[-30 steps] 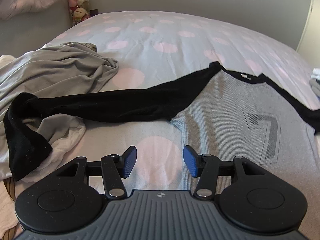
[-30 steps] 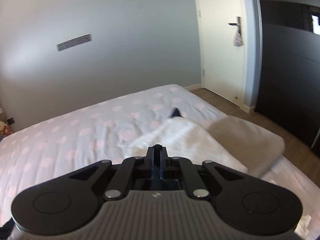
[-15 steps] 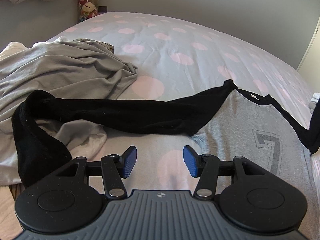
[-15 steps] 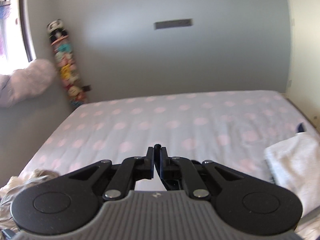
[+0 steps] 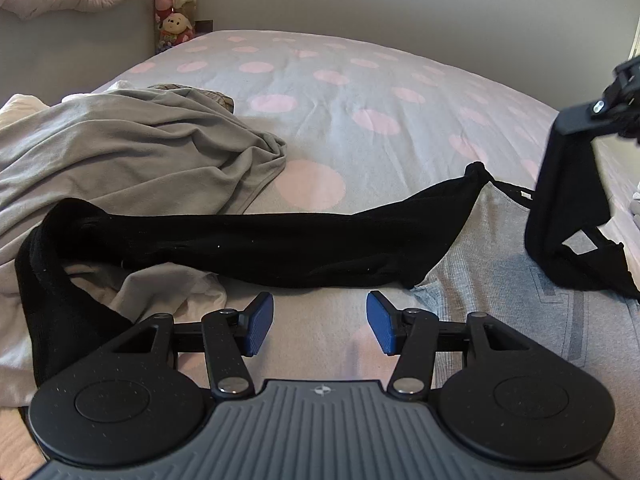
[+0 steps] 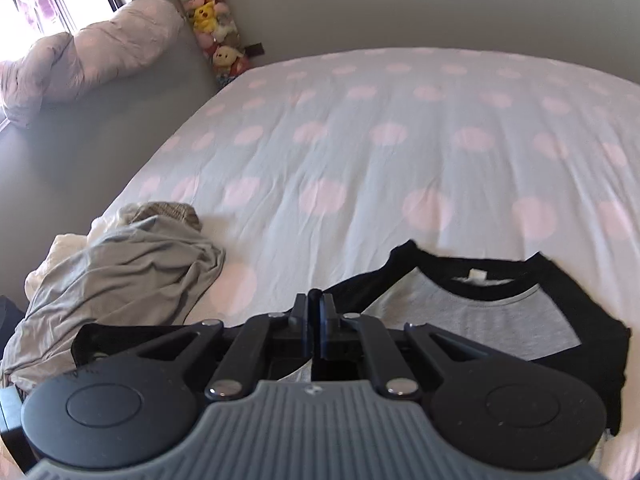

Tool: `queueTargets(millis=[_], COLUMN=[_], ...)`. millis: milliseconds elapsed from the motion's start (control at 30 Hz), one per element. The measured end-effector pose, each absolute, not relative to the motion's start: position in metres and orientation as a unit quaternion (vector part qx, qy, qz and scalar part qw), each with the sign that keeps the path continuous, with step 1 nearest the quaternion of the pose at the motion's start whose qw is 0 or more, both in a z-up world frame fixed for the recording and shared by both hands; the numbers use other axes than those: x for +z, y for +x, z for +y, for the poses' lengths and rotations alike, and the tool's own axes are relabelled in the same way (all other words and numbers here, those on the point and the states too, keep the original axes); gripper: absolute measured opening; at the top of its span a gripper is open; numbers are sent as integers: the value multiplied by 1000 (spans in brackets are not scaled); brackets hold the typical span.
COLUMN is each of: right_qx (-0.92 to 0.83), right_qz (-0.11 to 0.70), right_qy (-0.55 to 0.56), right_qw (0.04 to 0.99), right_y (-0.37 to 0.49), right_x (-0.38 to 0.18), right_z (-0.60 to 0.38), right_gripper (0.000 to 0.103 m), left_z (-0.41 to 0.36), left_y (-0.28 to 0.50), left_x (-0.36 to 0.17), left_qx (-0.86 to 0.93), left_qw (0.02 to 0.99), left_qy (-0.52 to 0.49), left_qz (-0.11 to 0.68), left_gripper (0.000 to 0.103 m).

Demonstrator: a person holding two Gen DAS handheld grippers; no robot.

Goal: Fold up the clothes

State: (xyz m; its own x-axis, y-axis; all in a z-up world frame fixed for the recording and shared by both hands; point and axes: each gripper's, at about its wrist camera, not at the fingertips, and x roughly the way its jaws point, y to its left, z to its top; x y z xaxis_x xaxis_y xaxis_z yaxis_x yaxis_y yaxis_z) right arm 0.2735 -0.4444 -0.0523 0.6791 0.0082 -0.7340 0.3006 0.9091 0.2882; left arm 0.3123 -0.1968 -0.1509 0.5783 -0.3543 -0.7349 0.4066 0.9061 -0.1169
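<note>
Black sleeve (image 5: 568, 200) hangs pinched in right gripper (image 6: 319, 312) jaws.

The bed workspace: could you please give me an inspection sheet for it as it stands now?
Surface: bed sheet, pale with pink dots.
Job's things: raglan shirt lying flat; left sleeve stretched out; right sleeve lifted.
Clutter: grey garment pile beside the shirt.
Grippers: left tool open, holding nothing; right tool shut on right sleeve.
Cables: nothing seen.
Surroundings: plush toys, duvet, grey wall.
</note>
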Motion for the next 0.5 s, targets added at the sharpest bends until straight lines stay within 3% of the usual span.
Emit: queueTargets(millis=[100,500], right_qx=[-55,-99], right_qz=[400,389], right_qy=[211,192], right_qw=[890,895], right_y=[277,201], right_x=[-69,-86], right_z=[-445,-510], right_gripper=[15,16], left_z=[-197,-209], left_y=[317,305], left_x=[-154,-146], left_qx=[-215,-247], left_qw=[888,891], left_qy=[25,34], left_qz=[405,379], left_gripper=[50,50])
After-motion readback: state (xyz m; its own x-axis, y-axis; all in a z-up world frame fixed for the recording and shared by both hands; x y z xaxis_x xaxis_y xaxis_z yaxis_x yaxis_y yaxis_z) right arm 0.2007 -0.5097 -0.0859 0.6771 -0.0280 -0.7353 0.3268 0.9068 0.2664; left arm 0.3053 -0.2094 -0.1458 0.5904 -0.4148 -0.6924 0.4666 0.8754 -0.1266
